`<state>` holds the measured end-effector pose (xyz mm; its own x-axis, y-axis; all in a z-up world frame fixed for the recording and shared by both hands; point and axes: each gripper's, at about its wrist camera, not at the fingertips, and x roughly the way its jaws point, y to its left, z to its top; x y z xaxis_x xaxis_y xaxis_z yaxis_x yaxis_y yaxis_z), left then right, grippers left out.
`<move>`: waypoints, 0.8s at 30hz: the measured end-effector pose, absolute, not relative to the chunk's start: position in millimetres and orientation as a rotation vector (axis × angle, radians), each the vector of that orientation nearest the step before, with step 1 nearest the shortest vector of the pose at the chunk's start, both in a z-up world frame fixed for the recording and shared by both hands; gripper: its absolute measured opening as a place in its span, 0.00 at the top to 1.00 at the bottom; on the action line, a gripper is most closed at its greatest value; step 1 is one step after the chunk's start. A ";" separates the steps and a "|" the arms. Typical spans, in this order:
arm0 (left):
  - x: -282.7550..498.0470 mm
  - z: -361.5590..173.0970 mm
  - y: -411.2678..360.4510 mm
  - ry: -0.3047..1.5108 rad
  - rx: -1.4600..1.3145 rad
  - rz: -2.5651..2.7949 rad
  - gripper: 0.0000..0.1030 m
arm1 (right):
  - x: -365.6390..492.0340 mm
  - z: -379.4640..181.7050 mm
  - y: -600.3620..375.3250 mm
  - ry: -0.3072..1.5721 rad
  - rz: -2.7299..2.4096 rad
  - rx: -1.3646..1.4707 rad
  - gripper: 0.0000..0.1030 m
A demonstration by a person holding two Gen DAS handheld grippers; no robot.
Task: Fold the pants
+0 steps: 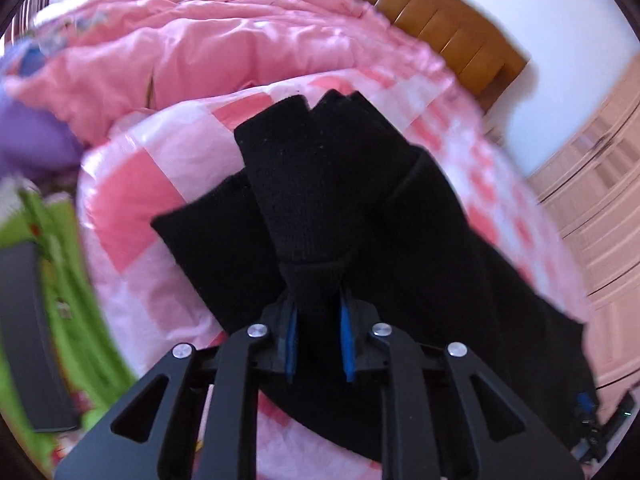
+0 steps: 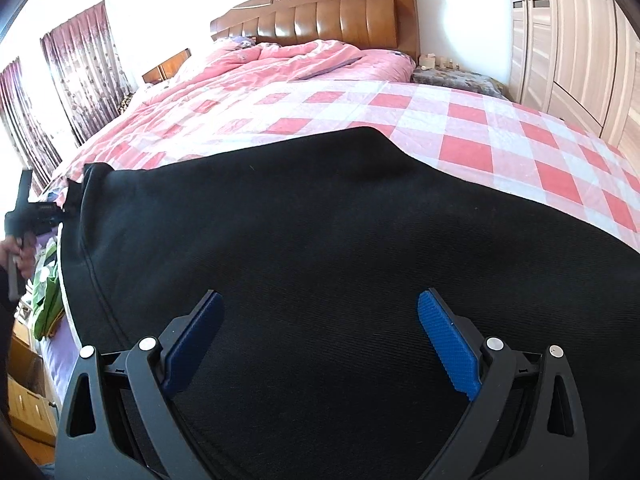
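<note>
On the bed (image 2: 460, 120), spread with a pink-and-white checked sheet (image 2: 472, 148), lie the black pants (image 2: 340, 220), their dark cloth covering the near part of the mattress in the right wrist view and reaching from the left edge of the bed across to the right. From the left wrist view, the left gripper (image 1: 318, 312) has its blue-padded fingers (image 1: 346, 344) drawn narrow around a bunched fold of the pants (image 1: 320, 200), which rises between them and hangs down over the checked sheet, with two cuff ends showing at the far tip of the cloth. More of the black cloth trails off to the right and toward the lower edge of that view. In the right wrist view, the right gripper (image 2: 320, 320) hovers just over the flat expanse of the pants with its fingers (image 2: 448, 344) spread wide and nothing between them; whether the tips touch the cloth cannot be told. At the far left of that view the left gripper (image 2: 36, 212) appears beside the raised corner of the pants, gripped by the person's left hand (image 2: 16, 252). A rumpled pink quilt (image 2: 280, 60) is heaped at the head of the bed against a brown padded headboard (image 2: 320, 16). A pale wardrobe (image 2: 568, 48) stands to the right of the bed, and patterned curtains (image 2: 80, 68) hang at the left. Something green (image 1: 72, 300) lies beside the bed, blurred in the left wrist view.
</note>
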<state>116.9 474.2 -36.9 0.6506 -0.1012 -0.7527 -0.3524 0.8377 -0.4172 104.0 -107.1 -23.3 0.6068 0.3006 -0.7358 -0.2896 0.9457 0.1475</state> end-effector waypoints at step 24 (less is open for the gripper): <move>83.8 29.4 439.5 0.691 -0.438 0.231 0.89 | 32.8 -13.7 93.1 0.724 0.936 -0.360 0.32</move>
<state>83.8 439.5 29.4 0.7502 0.0618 -0.6584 -0.3464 0.8848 -0.3117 32.8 93.1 -13.7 0.3849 0.6003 -0.7011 -0.8292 0.5585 0.0229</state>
